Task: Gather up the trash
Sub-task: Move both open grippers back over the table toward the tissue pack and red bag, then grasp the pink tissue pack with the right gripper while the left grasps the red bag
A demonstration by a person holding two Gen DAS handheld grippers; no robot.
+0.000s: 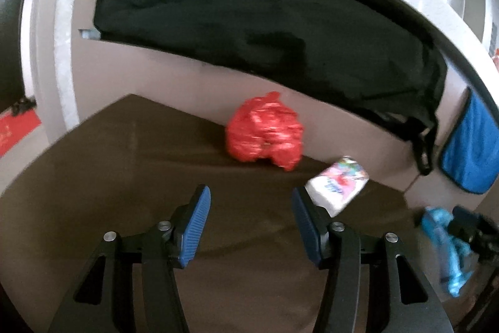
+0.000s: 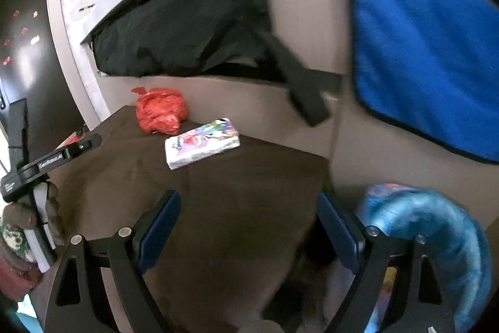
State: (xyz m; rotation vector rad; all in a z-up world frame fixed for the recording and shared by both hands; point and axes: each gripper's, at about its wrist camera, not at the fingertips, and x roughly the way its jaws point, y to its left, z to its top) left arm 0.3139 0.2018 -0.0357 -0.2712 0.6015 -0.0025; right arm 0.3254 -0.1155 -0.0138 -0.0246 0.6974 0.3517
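Observation:
A crumpled red plastic bag lies at the back of the brown surface, against the beige wall. A colourful tissue pack lies just to its right. My left gripper is open with nothing between its blue pads; it points at the red bag, and its right fingertip is close to the tissue pack. My right gripper is open and empty, short of the tissue pack. A blue plastic bag curves just outside its right finger.
A black bag fills the recess above the surface, and its strap hangs down. A blue towel hangs at the right. The left gripper's body and a knitted sleeve show at the left edge.

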